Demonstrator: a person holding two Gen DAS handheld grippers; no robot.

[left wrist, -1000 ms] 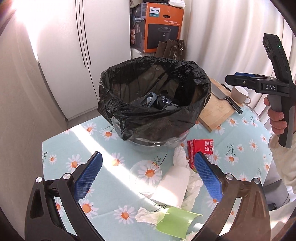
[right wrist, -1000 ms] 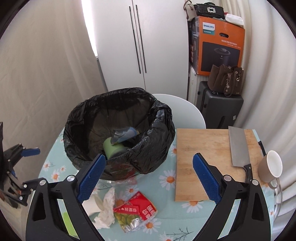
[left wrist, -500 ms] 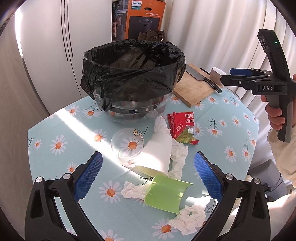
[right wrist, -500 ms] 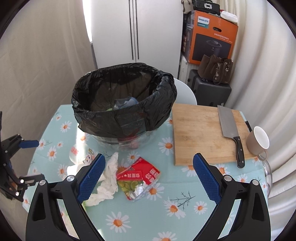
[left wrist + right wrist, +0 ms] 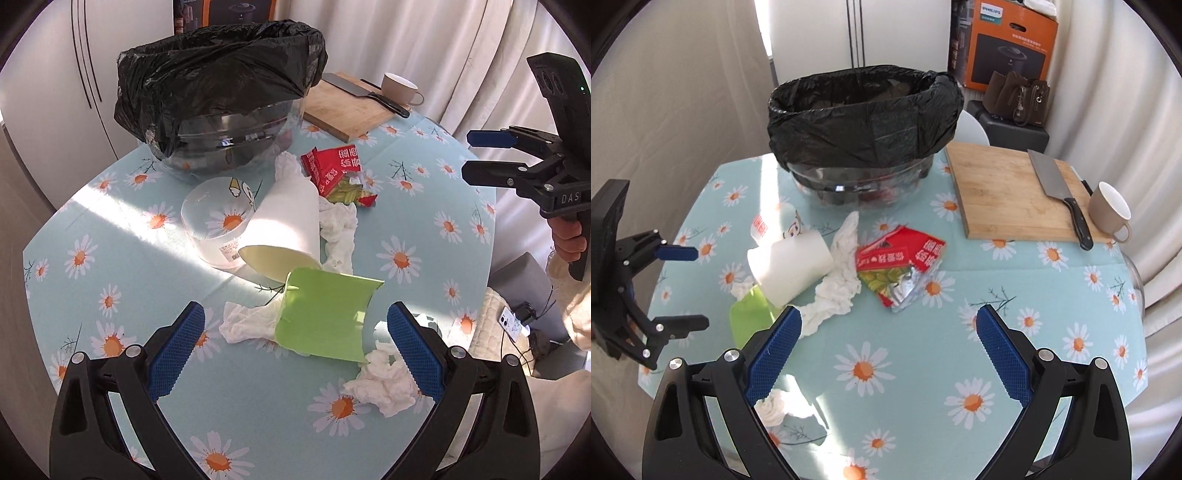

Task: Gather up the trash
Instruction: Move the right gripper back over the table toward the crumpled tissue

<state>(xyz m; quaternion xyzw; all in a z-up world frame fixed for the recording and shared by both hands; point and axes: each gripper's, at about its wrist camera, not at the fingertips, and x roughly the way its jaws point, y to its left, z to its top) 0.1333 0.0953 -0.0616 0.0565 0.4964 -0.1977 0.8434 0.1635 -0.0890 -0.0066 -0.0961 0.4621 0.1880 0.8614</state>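
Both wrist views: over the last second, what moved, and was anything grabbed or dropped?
Both grippers pulled back from the lined bin toward the table's near side, so the bin's inside is no longer seen and more litter shows. The left gripper now frames the green cup; the right gripper hangs over bare cloth. Nothing was grabbed or released; both stayed open, and the trash, board and mug lie unmoved.

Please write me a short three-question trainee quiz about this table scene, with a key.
1. True or false: the left gripper is shut on the green cup.
2. What lies on the cutting board? A) cleaver B) spoon C) tissue
3. Fill in: the bowl is lined with a black ___.

Key:
1. False; both the left gripper and the right gripper are open and empty.
2. A, the cleaver.
3. Trash bag.
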